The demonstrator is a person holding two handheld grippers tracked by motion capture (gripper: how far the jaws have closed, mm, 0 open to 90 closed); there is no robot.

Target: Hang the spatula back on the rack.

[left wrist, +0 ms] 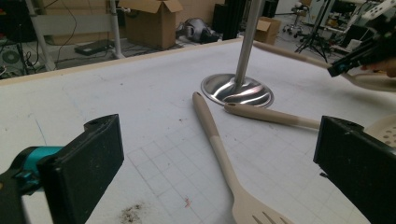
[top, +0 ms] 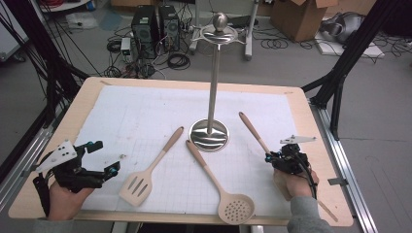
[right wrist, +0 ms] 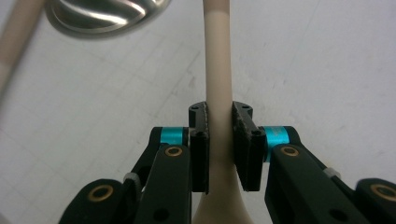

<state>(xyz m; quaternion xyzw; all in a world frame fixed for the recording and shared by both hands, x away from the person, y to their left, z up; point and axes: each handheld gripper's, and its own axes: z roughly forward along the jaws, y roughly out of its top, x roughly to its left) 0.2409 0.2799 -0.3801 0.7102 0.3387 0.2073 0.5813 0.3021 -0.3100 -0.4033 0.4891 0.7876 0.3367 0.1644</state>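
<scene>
Nearest the bench's front edge, the right tongs [top: 270, 157] are clamped on the beige, long-handled silicone utensil [right wrist: 218, 70], the black pads [right wrist: 200, 140] pressing both sides of its neck; its handle slants up and away toward the steel stand's round base [top: 209, 135]. The left tongs [top: 104, 158] gape wide, holding nothing, beside the beige slotted turner [top: 150, 168]. Between lies the beige perforated skimmer spoon [top: 221, 189].

Site: my rig's lab/workshop | evidence: computer towers [top: 154, 26] amid floor cables [top: 177, 60] | cardboard boxes [top: 303, 17] | black frame struts [top: 357, 46] | gridded mat [top: 145, 121] on counter [top: 92, 87]
</scene>
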